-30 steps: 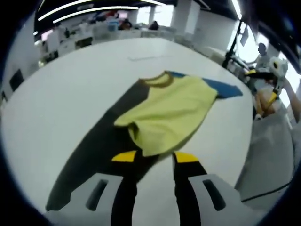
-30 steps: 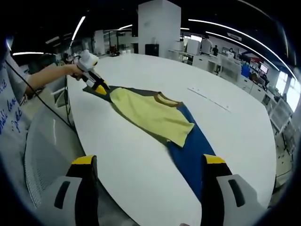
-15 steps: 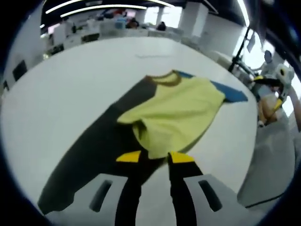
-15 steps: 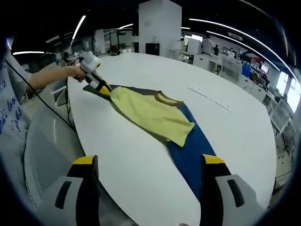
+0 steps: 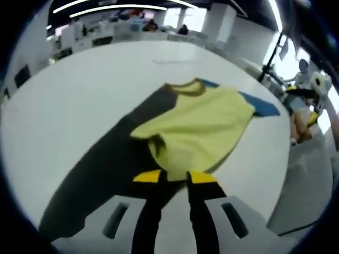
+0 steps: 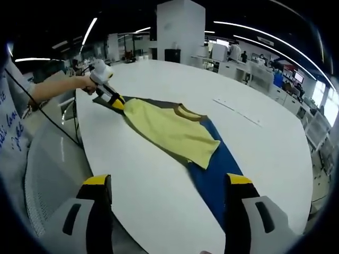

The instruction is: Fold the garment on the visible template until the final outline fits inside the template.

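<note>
So the yellow T-shirt is lying flat on a long strip template that's dark grey at one end and blue at the other, and the whole thing runs along the near side of the big white tabletop, not far from its curved edge. The shirt has a brownish collar on the side facing the table's middle. In the left gripper view, the left gripper has its yellow-tipped jaws nearly together right at the shirt's hem, over the grey part of the template, and honestly I can't tell if they've actually pinched the fabric. The right gripper hangs off the table edge near the blue end, jaws wide apart, touching nothing. A thin pale strip lies further in on the tabletop.
</note>
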